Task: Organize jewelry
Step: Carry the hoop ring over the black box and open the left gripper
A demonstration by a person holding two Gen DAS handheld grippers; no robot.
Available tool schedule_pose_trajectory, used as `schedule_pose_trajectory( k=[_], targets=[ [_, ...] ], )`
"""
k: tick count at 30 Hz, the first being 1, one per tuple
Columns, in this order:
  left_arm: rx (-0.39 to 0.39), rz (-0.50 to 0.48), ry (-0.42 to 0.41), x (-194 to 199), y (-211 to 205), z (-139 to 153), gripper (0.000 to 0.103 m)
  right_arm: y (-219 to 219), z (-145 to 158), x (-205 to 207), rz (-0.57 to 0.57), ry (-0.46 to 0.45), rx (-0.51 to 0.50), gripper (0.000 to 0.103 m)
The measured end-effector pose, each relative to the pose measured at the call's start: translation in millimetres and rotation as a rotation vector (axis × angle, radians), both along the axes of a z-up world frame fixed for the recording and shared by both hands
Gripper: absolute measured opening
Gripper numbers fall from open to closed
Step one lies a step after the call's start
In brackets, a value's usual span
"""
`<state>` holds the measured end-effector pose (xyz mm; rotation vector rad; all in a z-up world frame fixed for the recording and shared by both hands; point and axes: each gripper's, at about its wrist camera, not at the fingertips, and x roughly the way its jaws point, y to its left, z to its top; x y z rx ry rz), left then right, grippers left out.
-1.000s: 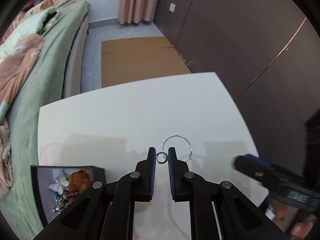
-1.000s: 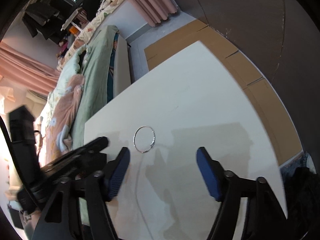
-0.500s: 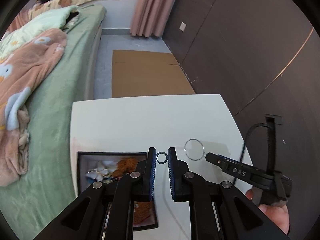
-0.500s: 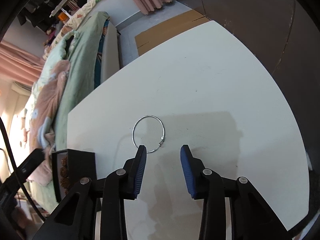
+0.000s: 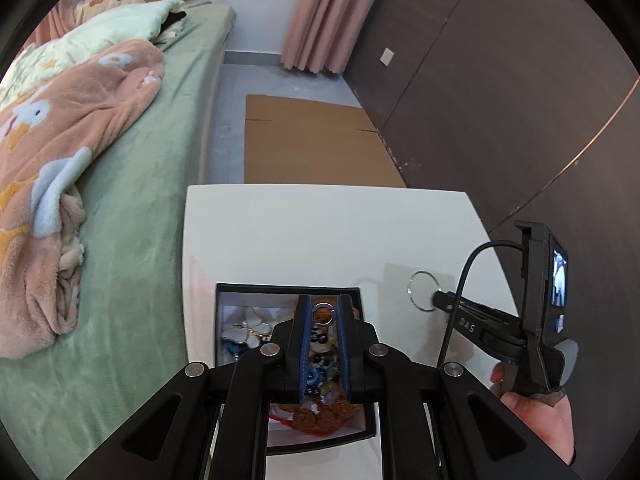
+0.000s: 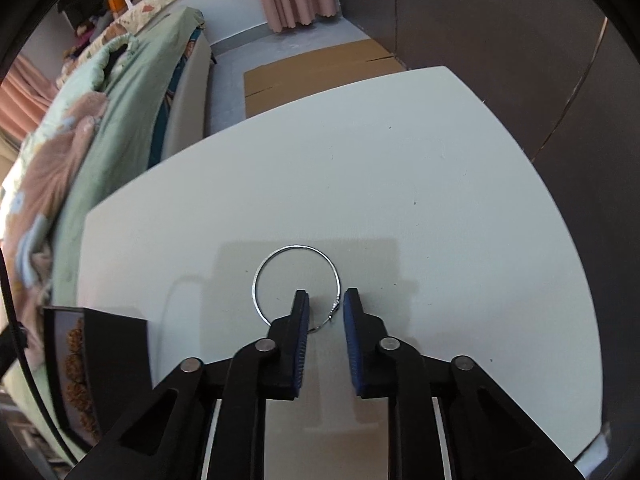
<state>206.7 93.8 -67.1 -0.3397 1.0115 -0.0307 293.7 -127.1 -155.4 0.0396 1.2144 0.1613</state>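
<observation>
Left wrist: right gripper (image 5: pixel 438 300) body reads "DAS". Left gripper (image 5: pixel 323 310) is clamped on the small ring (image 5: pixel 322 315), now above the box (image 5: pixel 288 290); a second ago it was over bare table (image 5: pixel 320 232). Right wrist: right gripper (image 6: pixel 325 304), jaws narrowed since then but not closed, straddles the hoop (image 6: pixel 296 288) clasp; hoop flat on table.

White table (image 6: pixel 400 168), set beside a green bed (image 5: pixel 152 216). Black jewelry box (image 5: pixel 289 289) under the left tongs; large silver hoop (image 6: pixel 297 280) at the right tongs' tips.
</observation>
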Motion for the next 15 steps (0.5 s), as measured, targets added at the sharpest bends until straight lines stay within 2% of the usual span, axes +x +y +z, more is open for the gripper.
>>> schedule_pose_trajectory(
  k=[4,10,11,12,13,14,15],
  targets=[
    [-0.026,0.006,0.030,1,6,-8,0.012,-2,2,-3,-0.004,-0.003,-0.018,0.005],
    [-0.058,0.027,0.032,-2,16,-10,0.015,-14,8,-14,-0.022,-0.005,0.108,0.004],
    [-0.060,0.029,0.033,-3,17,-10,0.024,-17,13,-17,-0.024,-0.019,0.138,0.004],
    [-0.065,0.031,0.035,-4,18,-11,0.042,-18,15,-19,-0.023,-0.027,0.162,0.004],
    [-0.074,0.033,0.034,-6,20,-12,0.051,-19,20,-21,-0.020,-0.036,0.191,0.004],
    [-0.079,0.035,0.030,-7,22,-12,0.060,-19,22,-21,-0.014,-0.044,0.212,0.004],
    [-0.082,0.039,0.026,-9,23,-11,0.060,-19,26,-22,-0.006,-0.055,0.234,0.004]
  ],
)
